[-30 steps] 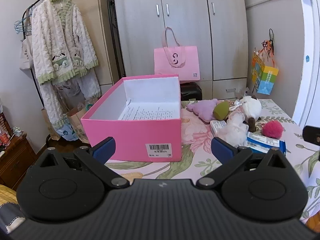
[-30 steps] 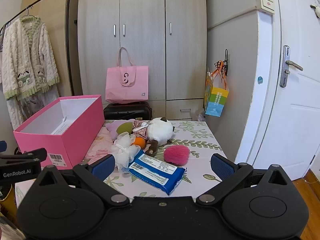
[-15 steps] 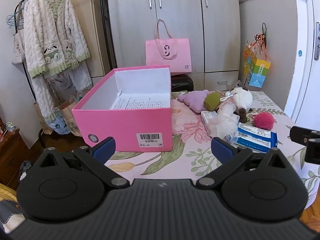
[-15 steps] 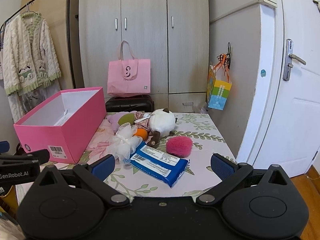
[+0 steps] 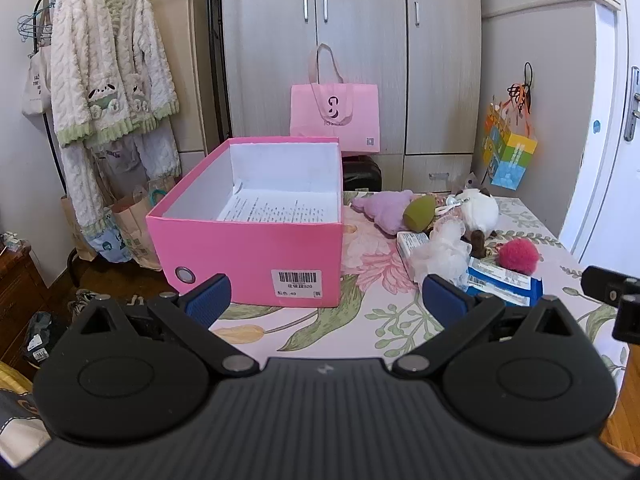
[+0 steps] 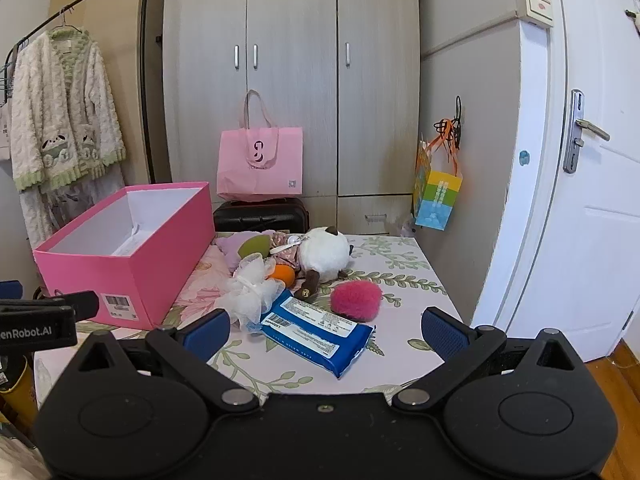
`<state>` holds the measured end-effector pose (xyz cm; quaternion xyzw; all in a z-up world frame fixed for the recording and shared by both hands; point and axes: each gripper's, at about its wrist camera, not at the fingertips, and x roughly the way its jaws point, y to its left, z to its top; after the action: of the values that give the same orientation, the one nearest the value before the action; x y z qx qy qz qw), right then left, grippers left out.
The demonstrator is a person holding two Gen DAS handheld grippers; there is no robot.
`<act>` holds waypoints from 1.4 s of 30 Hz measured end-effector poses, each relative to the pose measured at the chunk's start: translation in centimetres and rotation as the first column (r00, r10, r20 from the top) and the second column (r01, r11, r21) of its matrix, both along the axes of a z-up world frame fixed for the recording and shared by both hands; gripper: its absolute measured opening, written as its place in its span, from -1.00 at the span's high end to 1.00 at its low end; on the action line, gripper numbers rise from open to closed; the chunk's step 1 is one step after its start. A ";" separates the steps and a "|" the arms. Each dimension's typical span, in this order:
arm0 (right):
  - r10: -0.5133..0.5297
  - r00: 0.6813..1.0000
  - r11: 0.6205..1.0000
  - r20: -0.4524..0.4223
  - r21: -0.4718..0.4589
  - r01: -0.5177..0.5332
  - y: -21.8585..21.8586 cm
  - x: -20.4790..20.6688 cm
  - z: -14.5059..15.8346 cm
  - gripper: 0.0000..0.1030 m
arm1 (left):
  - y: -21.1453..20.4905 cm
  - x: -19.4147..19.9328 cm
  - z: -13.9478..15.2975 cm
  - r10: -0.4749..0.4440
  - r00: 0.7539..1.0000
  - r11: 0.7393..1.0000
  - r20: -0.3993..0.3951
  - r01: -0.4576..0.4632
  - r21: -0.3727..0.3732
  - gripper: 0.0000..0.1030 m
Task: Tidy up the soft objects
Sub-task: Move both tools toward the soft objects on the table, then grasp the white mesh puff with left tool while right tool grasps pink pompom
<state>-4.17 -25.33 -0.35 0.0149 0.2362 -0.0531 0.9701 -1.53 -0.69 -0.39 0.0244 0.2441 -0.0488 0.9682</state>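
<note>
both grippers, left point(image 5: 326, 294) and right point(image 6: 326, 326), gape wide, empty, short of the table point(image 6: 404, 276). the toys point(image 6: 320, 254) lie heaped beside the pink box point(image 6: 132, 256); light, squashy stuff, so pinch each through its middle.

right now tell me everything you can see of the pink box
The pink box is an open, lidless cardboard shoebox, bright pink outside and white inside. It stands upright on the left part of the floral-covered table. Its near end wall carries a white barcode label and a round metal eyelet. A printed paper sheet lies on its floor; nothing else shows inside. The soft toys lie apart to its right. Neither pair of tongs touches it.
</note>
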 end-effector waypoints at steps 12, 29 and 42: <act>0.003 1.000 1.000 0.012 -0.006 -0.003 -0.2 -0.6 0.2 -1.00 | -0.3 -0.8 0.4 -0.065 0.997 0.998 0.046 0.065 -0.009 -1.00; 0.095 0.994 0.985 0.056 -0.152 -0.086 -0.7 0.1 1.4 -1.00 | -2.5 0.4 1.1 -0.211 0.966 0.977 0.148 0.214 -0.010 -1.00; 0.157 0.985 0.988 0.071 -0.012 -0.157 -6.7 7.4 -4.4 -0.98 | -8.1 7.8 -2.8 -0.305 0.949 0.952 0.078 0.306 -0.008 -0.89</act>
<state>3.24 -31.99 -4.74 -0.0048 0.2014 0.0235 0.9792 6.30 -8.79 -3.23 0.0541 0.1998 -0.1994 0.9578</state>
